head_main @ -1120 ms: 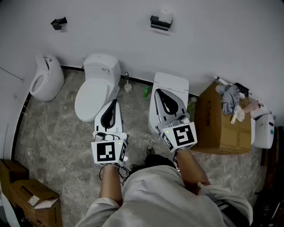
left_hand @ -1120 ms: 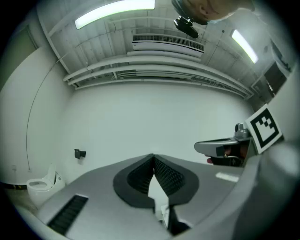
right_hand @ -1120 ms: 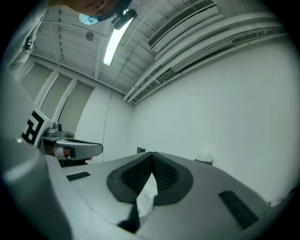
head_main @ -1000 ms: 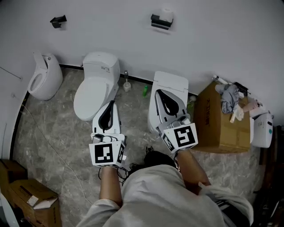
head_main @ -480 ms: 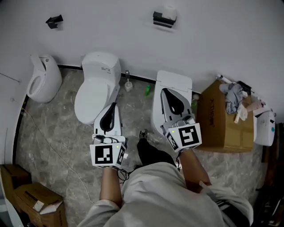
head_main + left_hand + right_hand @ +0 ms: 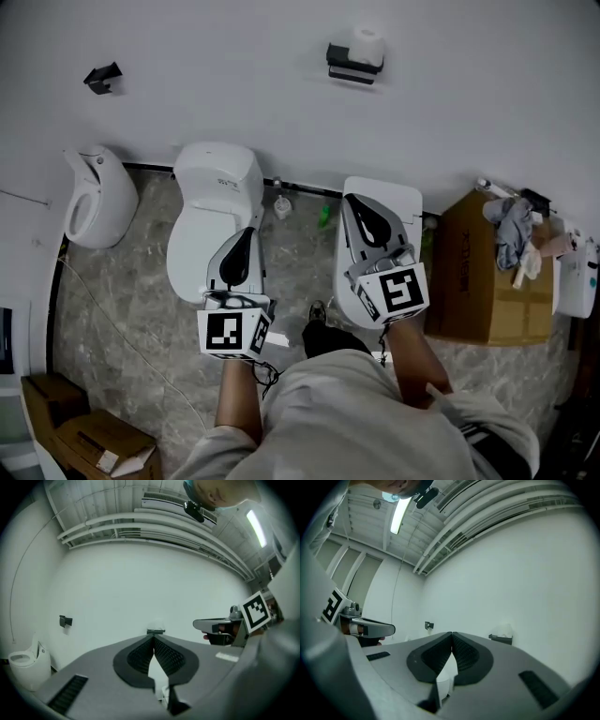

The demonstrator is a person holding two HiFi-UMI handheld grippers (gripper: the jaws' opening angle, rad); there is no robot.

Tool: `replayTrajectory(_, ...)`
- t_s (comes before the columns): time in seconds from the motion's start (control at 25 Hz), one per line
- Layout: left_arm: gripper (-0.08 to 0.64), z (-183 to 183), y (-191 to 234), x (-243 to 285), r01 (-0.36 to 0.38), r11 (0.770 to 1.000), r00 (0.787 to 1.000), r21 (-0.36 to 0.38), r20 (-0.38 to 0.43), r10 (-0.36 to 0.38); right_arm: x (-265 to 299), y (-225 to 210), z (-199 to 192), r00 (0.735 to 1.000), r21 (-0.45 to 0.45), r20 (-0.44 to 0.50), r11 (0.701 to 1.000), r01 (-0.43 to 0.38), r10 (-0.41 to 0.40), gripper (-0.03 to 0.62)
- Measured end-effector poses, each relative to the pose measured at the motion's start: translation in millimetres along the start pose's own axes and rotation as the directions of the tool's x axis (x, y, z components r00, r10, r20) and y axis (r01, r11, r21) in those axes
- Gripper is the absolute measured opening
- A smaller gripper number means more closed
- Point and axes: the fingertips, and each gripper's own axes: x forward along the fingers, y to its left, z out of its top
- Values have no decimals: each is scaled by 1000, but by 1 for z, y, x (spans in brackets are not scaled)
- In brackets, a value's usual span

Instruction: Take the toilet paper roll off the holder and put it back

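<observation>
A white toilet paper roll (image 6: 367, 42) sits on a black holder (image 6: 351, 64) high on the white wall. Both grippers are held in front of the person, well short of the wall and pointing toward it. My left gripper (image 6: 250, 232) is shut with nothing in it, over the left toilet. Over the right toilet, my right gripper (image 6: 350, 198) is also shut and empty. In the left gripper view the holder (image 6: 155, 631) shows just past the shut jaw tips (image 6: 153, 637). The right gripper view has the roll (image 6: 505, 631) and holder (image 6: 500, 639) to the right of its shut tips (image 6: 452, 633).
Two white toilets (image 6: 214, 211) (image 6: 398, 202) stand against the wall, and a urinal-like fixture (image 6: 98, 197) is at the left. A cardboard box (image 6: 478, 272) with rags stands at the right, more boxes (image 6: 80, 431) at the bottom left. A small black bracket (image 6: 101, 75) is on the wall.
The person has stepped toward the wall, so the toilets and holder sit lower and nearer in the head view. Both grippers have come forward with the body and stay shut.
</observation>
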Motion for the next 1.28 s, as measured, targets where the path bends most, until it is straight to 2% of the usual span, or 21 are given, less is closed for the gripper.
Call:
replayTrajectory(0.24,9,-3,7,88,32,999,999,-24,-28,-33,56,-60,-20,1000,33,-17,999,9,-8,3)
replayTrajectory(0.4,9,-10,13,126,56,998,997,-15,-54,-56,81,-91,-37,999,75,-33,997,37,-34,3)
replayTrajectory(0.56,9,-22,22,159,79,997,991,-10,-104,-80,100,-111,-48,997,80,-45,995,66,-62,3)
replayTrajectory(0.8,9,-37,28,224,189,981,975,-43,-110,-193,125,-144,-66,986,63,-83,987,148,-143,4)
replayTrajectory(1.0,9,-40,33,282,319,947,939,-51,-121,-322,145,-169,-76,961,47,-120,965,257,-250,5)
replayTrajectory(1.16,9,-30,33,315,449,893,887,-35,-105,-450,167,-178,-68,945,44,-101,948,316,-311,5)
replayTrajectory(1.28,9,-26,41,330,515,857,852,-22,-101,-514,185,-175,-66,934,32,-99,937,348,-343,5)
